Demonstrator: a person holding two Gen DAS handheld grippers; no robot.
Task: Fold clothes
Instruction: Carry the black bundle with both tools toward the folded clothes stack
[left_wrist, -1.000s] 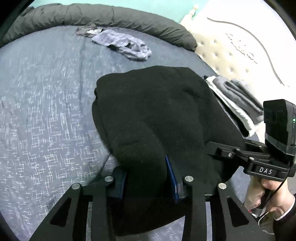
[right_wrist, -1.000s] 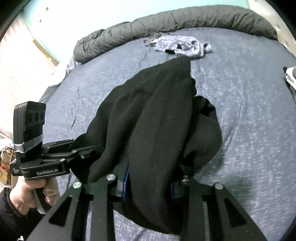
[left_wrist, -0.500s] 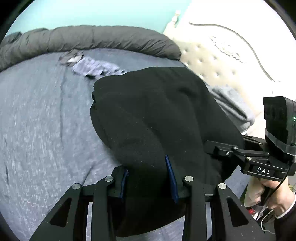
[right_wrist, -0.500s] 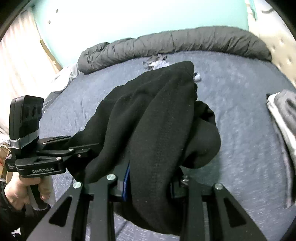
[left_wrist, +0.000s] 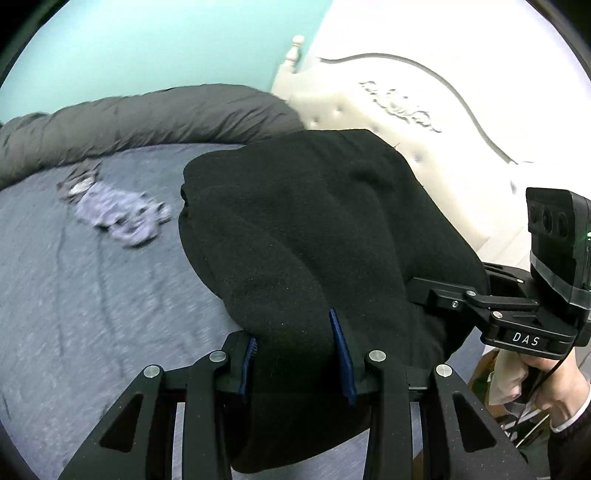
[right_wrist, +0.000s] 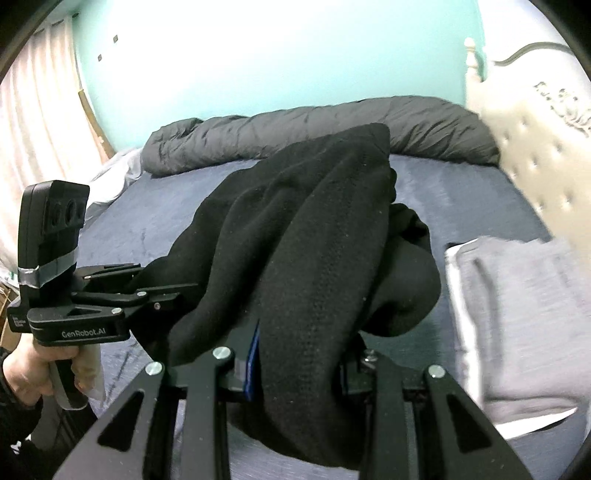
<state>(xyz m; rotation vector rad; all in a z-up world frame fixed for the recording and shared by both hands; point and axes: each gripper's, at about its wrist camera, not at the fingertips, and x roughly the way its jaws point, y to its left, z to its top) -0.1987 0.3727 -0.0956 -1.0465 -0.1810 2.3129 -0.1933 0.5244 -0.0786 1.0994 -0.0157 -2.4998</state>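
A bulky black fleece garment (left_wrist: 314, 229) hangs bunched between my two grippers, above the blue bed sheet (left_wrist: 74, 295). My left gripper (left_wrist: 295, 354) is shut on one thick fold of it, with the cloth pressed between the blue pads. In the right wrist view the same black garment (right_wrist: 306, 240) drapes over my right gripper (right_wrist: 299, 354), which is shut on another fold. Each view shows the other gripper beside the cloth: the right gripper (left_wrist: 443, 299) and the left gripper (right_wrist: 147, 291), both with fingertips buried in the fabric. A hand holds each handle.
A crumpled grey patterned garment (left_wrist: 114, 210) lies far back on the bed. A rolled dark duvet (right_wrist: 314, 125) lines the far edge. A stack of folded grey and white clothes (right_wrist: 517, 314) sits at the right, by the tufted cream headboard (left_wrist: 406, 92).
Both grippers have risen and swung to the right with the black garment, towards the headboard. The folded stack now fills the right side of the right wrist view.
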